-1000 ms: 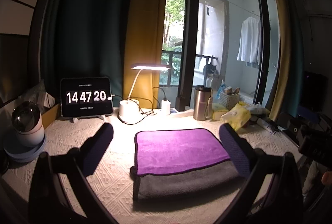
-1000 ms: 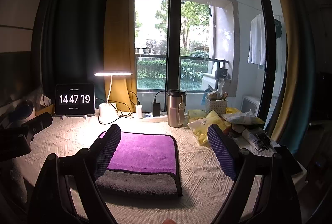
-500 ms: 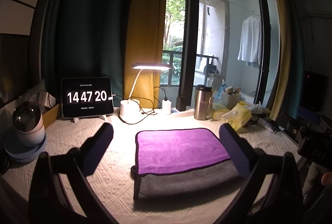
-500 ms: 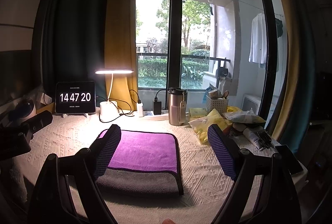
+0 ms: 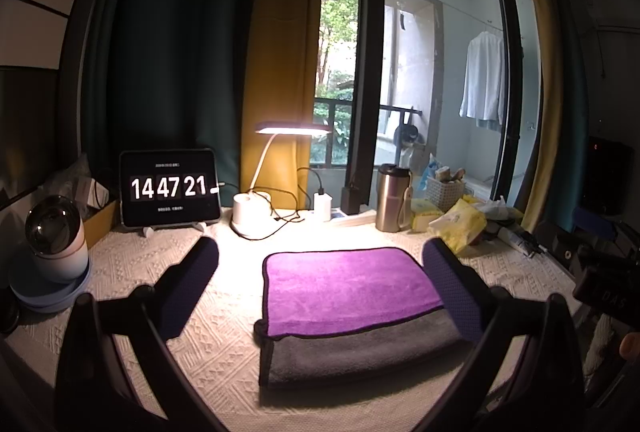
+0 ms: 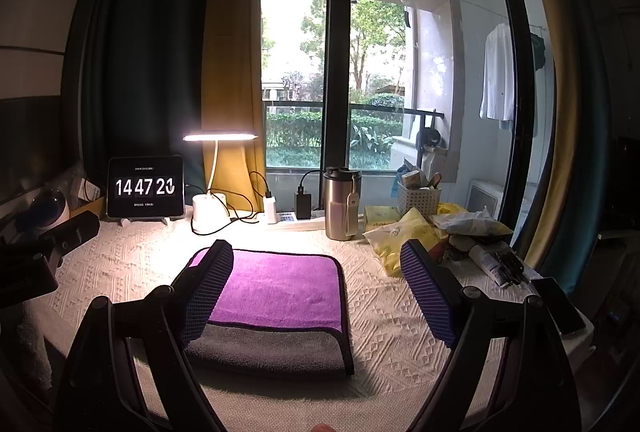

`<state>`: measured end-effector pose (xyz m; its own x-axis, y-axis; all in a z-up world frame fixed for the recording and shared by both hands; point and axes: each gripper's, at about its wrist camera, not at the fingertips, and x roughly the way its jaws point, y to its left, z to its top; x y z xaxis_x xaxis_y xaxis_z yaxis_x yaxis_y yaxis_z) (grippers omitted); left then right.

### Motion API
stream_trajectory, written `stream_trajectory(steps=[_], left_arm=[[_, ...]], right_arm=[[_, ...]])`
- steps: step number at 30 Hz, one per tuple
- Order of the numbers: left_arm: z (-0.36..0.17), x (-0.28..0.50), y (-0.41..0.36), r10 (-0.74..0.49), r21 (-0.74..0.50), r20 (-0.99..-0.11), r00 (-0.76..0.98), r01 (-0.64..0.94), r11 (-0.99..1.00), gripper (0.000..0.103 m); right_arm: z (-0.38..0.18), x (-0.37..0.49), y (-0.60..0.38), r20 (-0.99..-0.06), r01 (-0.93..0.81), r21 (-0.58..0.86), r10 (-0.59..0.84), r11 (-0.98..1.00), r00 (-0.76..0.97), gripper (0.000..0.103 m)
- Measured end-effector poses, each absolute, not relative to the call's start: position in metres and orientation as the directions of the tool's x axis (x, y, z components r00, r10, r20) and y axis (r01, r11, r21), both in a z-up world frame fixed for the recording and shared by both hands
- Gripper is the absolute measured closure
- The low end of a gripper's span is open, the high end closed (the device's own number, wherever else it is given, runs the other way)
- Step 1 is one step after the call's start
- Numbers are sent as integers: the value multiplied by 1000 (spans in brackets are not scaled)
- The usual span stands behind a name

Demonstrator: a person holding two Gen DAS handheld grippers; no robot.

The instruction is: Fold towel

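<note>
A folded towel (image 5: 348, 292), purple on top with a grey layer showing at the near edge, lies flat on the white textured tablecloth (image 5: 132, 272). It also shows in the right wrist view (image 6: 280, 292). My left gripper (image 5: 320, 272) is open and empty, held above the table with the towel between its fingers and beyond. My right gripper (image 6: 316, 272) is open and empty, its left finger (image 6: 208, 284) overlapping the towel's left side in view. Neither gripper touches the towel.
At the back stand a tablet clock (image 5: 170, 188), a lit desk lamp (image 5: 248, 212), a steel tumbler (image 5: 392, 196), chargers, a basket (image 6: 418, 196) and yellow bags (image 6: 404, 232). A round white device (image 5: 56, 244) sits far left. A phone (image 6: 558, 304) lies far right.
Both grippers stay nearly still and open. The towel has not moved. The clock has ticked on.
</note>
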<state>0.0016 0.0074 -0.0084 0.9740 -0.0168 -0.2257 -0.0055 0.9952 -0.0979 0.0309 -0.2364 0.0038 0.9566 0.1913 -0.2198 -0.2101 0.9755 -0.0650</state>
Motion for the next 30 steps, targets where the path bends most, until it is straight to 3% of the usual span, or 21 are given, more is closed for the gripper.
stream_trajectory(steps=[30], left_arm=[[-10, 3, 13, -4, -93, -235, 972, -18, 995, 0]], right_arm=[[-8, 32, -238, -232, -211, -61, 192, 976, 954, 15]])
